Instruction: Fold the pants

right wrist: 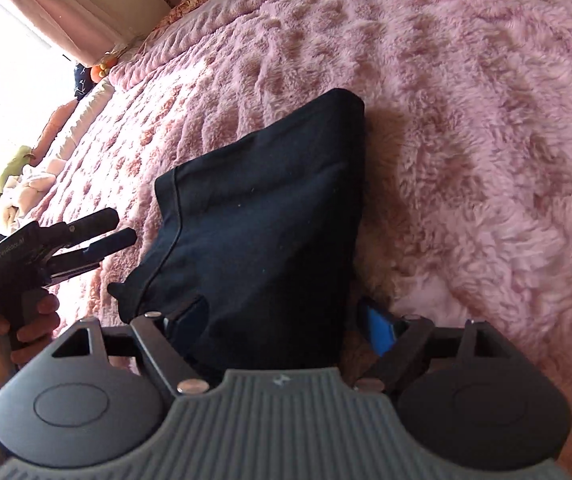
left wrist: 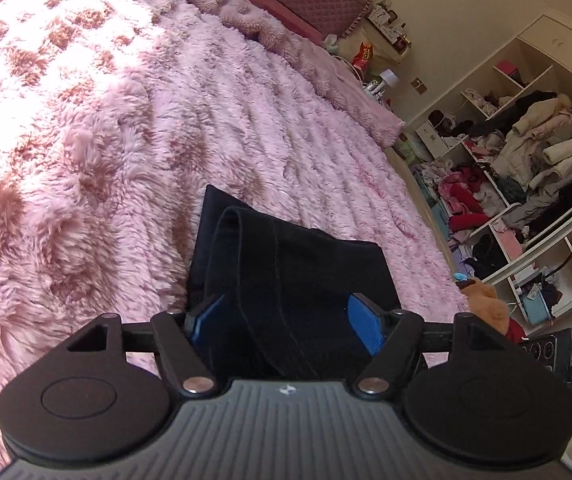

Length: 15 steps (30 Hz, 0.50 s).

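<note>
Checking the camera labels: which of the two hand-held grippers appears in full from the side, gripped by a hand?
The left hand-held gripper, at the left of the right wrist view, beside the folded dark pants. The right hand-held gripper shows only its open fingers.

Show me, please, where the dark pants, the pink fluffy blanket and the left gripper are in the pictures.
dark pants (right wrist: 262,216): right wrist view, on the flat top layer of the fold.
pink fluffy blanket (right wrist: 485,120): right wrist view, on bare pile right of the pants.
left gripper (right wrist: 120,228): right wrist view, between its two fingertips.

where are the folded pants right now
In both wrist views the dark folded pants lie on the fluffy pink blanket, just ahead of the open right hand-held gripper.
</note>
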{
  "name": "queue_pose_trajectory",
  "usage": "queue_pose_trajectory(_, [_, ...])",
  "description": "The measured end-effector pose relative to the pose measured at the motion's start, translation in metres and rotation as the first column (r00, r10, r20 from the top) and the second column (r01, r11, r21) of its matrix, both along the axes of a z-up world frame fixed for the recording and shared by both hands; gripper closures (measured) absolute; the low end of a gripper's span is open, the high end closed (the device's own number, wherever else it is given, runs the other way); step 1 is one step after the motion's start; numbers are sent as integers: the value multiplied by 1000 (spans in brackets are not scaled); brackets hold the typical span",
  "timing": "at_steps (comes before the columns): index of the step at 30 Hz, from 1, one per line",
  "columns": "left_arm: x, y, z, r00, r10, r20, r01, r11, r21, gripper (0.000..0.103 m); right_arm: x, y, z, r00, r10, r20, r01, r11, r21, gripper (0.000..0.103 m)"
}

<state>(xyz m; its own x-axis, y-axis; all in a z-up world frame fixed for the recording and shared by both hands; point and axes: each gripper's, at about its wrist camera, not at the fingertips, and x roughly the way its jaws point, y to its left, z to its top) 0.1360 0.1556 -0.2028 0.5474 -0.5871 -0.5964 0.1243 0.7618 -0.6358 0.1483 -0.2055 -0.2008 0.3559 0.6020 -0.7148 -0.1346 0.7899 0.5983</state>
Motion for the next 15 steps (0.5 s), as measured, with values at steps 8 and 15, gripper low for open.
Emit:
queue_pose_trajectory(8, [30, 26, -57, 992, -40, -122, 10, 971, -238, 24, 22, 1, -44, 993, -39, -111, 61, 977, 203, 49])
queue_pose_trajectory(15, [50, 1, -75, 978, -88, -189, 46, 975, -216, 34, 12, -14, -50, 994, -46, -100, 73, 956, 284, 61])
